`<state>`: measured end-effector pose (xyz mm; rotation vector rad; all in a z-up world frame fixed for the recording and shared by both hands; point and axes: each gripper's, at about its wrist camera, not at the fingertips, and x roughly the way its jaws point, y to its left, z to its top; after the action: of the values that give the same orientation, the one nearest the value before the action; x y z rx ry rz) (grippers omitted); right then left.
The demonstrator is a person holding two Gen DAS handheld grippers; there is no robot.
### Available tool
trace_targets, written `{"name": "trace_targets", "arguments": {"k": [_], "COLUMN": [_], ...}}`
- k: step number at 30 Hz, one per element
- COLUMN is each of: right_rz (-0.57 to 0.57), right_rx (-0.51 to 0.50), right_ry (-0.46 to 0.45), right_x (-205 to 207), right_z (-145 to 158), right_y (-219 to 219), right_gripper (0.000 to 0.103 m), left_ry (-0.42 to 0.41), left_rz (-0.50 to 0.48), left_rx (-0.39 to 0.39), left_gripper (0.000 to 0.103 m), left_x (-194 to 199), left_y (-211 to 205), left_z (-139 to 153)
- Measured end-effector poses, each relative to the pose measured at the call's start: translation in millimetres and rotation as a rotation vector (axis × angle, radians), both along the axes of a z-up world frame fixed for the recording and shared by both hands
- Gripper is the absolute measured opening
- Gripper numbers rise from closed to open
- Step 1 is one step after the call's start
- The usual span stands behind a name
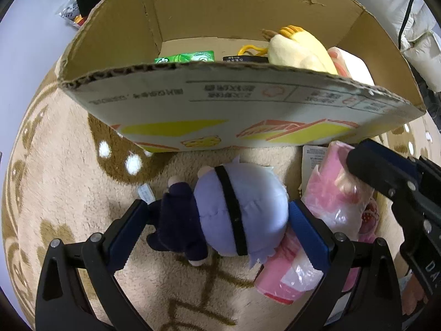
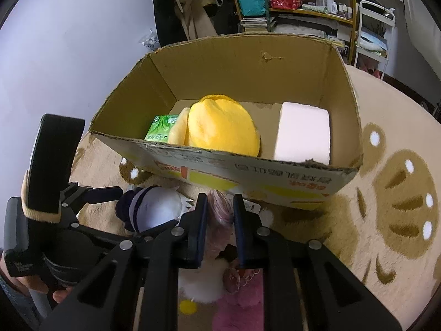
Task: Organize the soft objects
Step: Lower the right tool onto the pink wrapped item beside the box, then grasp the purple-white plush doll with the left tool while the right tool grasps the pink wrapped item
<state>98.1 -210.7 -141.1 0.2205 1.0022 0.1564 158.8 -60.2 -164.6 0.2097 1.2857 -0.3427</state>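
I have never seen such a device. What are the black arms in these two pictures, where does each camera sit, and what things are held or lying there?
No robot is here: a person holds a two-finger gripper tool in each hand, with a wide-angle camera on each one that looks forward along its fingers.

In the left tool's view, the left gripper has its blue pads around a plush doll with a pale lilac head, lying on the beige rug. In the right tool's view, the right gripper is closed on a pink plush in plastic wrap.

Behind them stands an open cardboard box. Inside it are a yellow plush, a green packet and a white block.
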Motion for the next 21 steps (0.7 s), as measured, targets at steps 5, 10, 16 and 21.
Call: {"name": "trace_targets", "arguments": {"k": [5,10,16,21], "right_rz": [0.004,0.003,0.000,0.006], "right_rx": [0.012,0.018,0.015,0.010], "right_ry": [0.015,0.019,0.024,0.029], "right_x": [1,1,2,2], "right_z": [-6,-7,-8,-7], "right_y": [1,0,1,2], "right_gripper": [0.019,0.019,0.019,0.019], "left_ry": [0.007,0.012,-0.015,-0.006], "left_rz": [-0.001,0.004,-0.010,-0.011], "left_rx": [0.012,0.025,0.039,0.097], "left_gripper": [0.101,0.101,0.101,0.101], "left_x": [2,1,-4,-8], "left_y": [-4,-6,-14,-25], "left_z": [-4,-3,-7,-16]}}
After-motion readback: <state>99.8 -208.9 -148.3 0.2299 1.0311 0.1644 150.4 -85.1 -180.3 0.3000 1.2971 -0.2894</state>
